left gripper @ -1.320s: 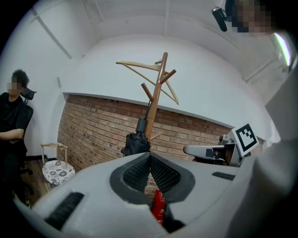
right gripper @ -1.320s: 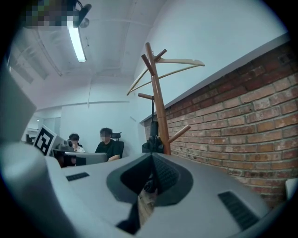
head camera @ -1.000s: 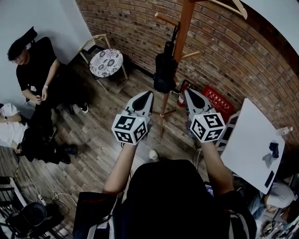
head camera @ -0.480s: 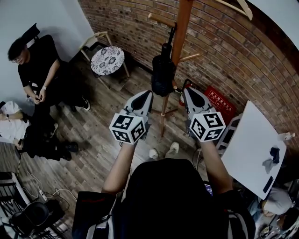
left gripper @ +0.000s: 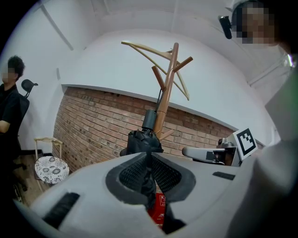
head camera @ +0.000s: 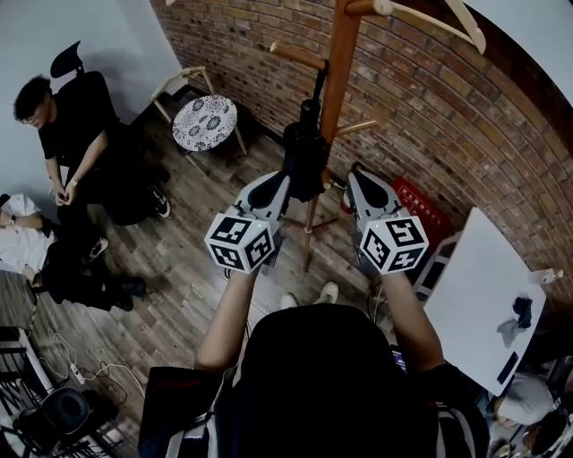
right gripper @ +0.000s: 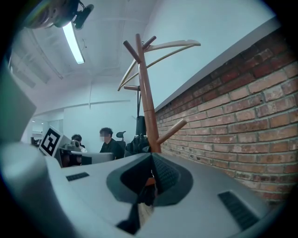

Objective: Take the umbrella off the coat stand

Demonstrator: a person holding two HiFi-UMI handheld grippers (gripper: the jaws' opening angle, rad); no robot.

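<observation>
A black folded umbrella [head camera: 304,156] hangs from a peg of the wooden coat stand [head camera: 338,63] in front of the brick wall. In the head view my left gripper [head camera: 285,179] points at the umbrella's left side, its tip close to the fabric. My right gripper [head camera: 355,174] is level with it, just right of the stand's pole. The left gripper view shows the umbrella [left gripper: 142,139] straight ahead above my left gripper [left gripper: 149,154], whose jaws are together and empty. In the right gripper view the pole [right gripper: 145,93] rises behind my right gripper [right gripper: 152,156], which is also shut and empty.
A round patterned stool [head camera: 203,121] stands left of the stand. A person in black [head camera: 76,134] sits further left. A red box [head camera: 419,201] lies by the wall, and a white tabletop [head camera: 483,286] is at the right. A wooden hanger [head camera: 448,18] hangs at the stand's top.
Both grippers have moved forward toward the coat stand. Their tips now flank the umbrella and pole, which were farther ahead before. The jaws stayed shut.
</observation>
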